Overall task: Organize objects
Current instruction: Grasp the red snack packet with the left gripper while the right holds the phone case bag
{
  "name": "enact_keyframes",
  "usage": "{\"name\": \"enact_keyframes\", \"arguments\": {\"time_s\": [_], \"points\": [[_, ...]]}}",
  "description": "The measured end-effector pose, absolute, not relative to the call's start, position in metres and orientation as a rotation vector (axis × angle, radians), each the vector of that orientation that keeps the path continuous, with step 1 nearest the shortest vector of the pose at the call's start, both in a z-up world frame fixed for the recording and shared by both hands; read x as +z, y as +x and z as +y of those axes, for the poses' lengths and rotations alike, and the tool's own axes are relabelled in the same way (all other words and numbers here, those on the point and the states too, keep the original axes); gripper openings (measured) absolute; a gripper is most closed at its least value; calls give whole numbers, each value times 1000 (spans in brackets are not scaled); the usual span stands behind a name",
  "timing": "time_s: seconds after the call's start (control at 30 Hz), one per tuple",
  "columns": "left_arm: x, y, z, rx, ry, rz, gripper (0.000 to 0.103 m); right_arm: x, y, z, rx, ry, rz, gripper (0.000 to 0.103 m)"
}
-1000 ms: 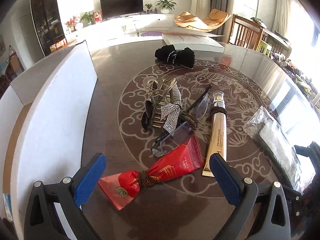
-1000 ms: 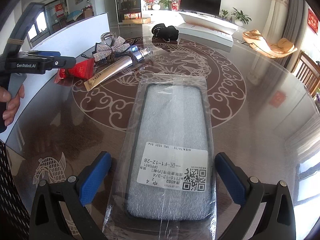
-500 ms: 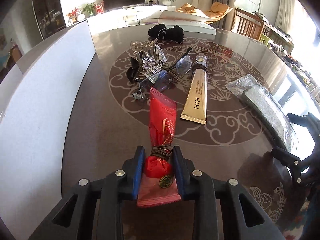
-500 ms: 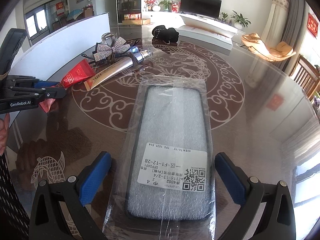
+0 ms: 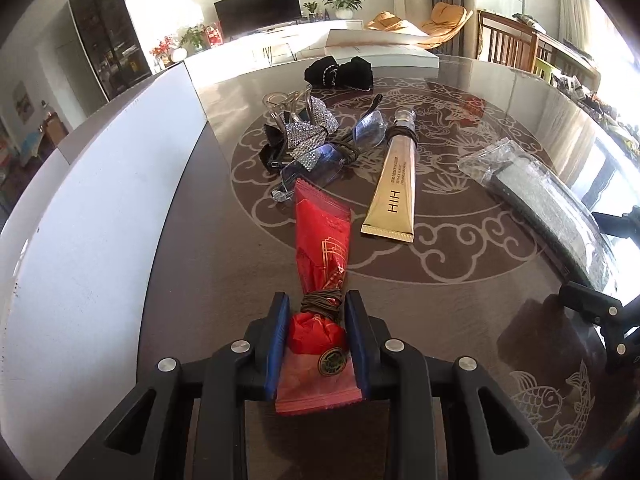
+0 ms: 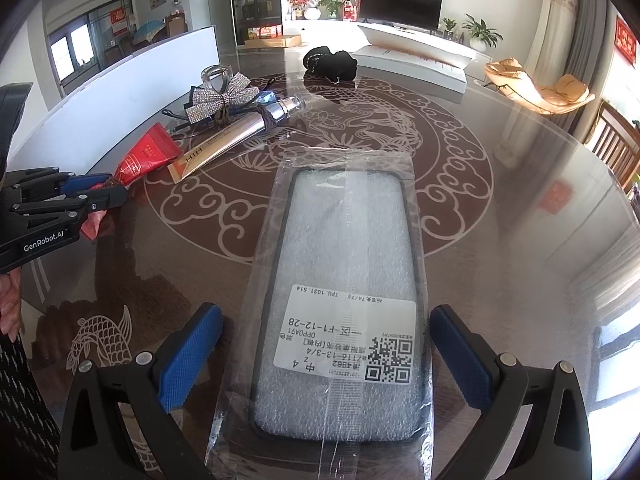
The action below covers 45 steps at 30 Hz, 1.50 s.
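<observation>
The left gripper [image 5: 316, 332] fingers pinch the red packet [image 5: 322, 240] at its tied neck; the right gripper [image 6: 326, 356] fingers stand spread either side of the wrapped phone case [image 6: 344, 280] on the worktop [image 6: 500, 240].

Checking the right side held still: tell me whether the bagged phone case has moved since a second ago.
No. The bagged phone case lies unchanged against the table's swirl pattern.

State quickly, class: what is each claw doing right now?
Left claw: closed on the red packet.
Right claw: open, holding nothing, one finger on each side of the bagged phone case.

On the table [image 5: 520, 92], the tube [image 5: 394, 184] lies right of the packet [image 5: 322, 240].
</observation>
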<state>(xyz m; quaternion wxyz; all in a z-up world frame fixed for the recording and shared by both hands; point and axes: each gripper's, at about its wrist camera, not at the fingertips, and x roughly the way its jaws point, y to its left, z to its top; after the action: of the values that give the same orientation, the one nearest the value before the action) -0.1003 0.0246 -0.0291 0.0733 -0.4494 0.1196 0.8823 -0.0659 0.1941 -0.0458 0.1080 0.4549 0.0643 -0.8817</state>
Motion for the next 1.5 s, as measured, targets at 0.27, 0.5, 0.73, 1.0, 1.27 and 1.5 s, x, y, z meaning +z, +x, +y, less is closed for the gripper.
{"name": "enact_keyframes", "arguments": {"time_s": [0.27, 0.5, 0.73, 1.0, 1.27, 1.5], "points": [[-28, -99, 23, 2646, -1353, 358, 29, -46, -66, 194, -2592, 1340, 185, 103], [-30, -101, 6, 2614, -1347, 185, 29, -46, -66, 194, -2593, 1341, 185, 103], [-32, -96, 4, 2692, -1310, 201, 53, -46, -66, 194, -2594, 1343, 186, 103], [-38, -102, -9, 2702, -1370, 118, 88, -46, -66, 194, -2595, 1342, 186, 103], [-42, -105, -7, 2659, -1399, 117, 103, -46, -66, 194, -2595, 1342, 185, 103], [-42, -108, -8, 2585, -1406, 164, 103, -45, -67, 195, -2587, 1349, 181, 103]]}}
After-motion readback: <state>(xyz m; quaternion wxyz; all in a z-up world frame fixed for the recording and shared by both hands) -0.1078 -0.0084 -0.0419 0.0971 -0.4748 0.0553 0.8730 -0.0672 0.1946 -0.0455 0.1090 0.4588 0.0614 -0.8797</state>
